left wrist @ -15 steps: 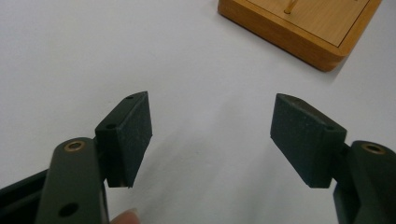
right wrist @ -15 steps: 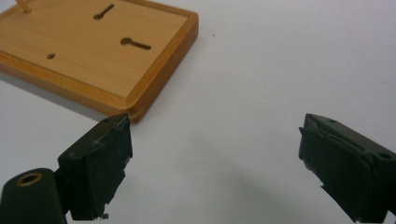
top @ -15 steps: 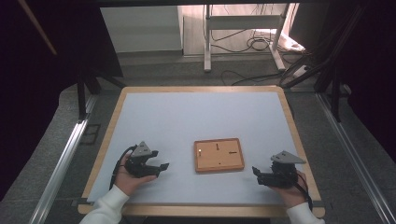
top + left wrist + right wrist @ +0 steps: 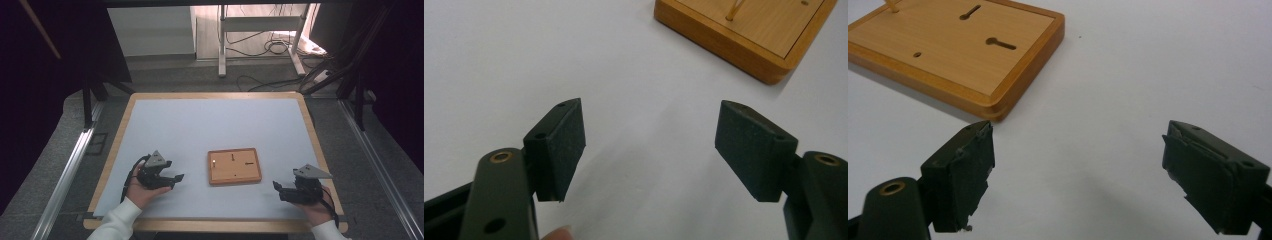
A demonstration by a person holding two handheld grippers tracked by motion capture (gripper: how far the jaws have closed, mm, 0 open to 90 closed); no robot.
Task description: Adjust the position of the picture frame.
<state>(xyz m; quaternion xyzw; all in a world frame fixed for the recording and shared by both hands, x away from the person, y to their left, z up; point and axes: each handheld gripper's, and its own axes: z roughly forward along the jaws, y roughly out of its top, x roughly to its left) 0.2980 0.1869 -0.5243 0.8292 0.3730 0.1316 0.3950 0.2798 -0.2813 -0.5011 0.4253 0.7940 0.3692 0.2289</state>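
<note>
The wooden board [image 4: 234,166] lay flat near the tabletop's [image 4: 210,120] near edge, between both tools. The left hand-held gripper [image 4: 172,179] and right hand-held gripper [image 4: 276,187] stood wide open, empty. Best approach low, squarely toward the board's side edges.

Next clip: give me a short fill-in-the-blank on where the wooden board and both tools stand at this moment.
1. The wooden board lies on the white table ____ the left tool and the right tool.
2. Both tools have their jaws ____, with nothing between them.
3. One thin ____ stands upright in the board's near-left area.
4. The board's frame is rectangular with ____ corners.

Missing words: between; open; peg; rounded
</note>
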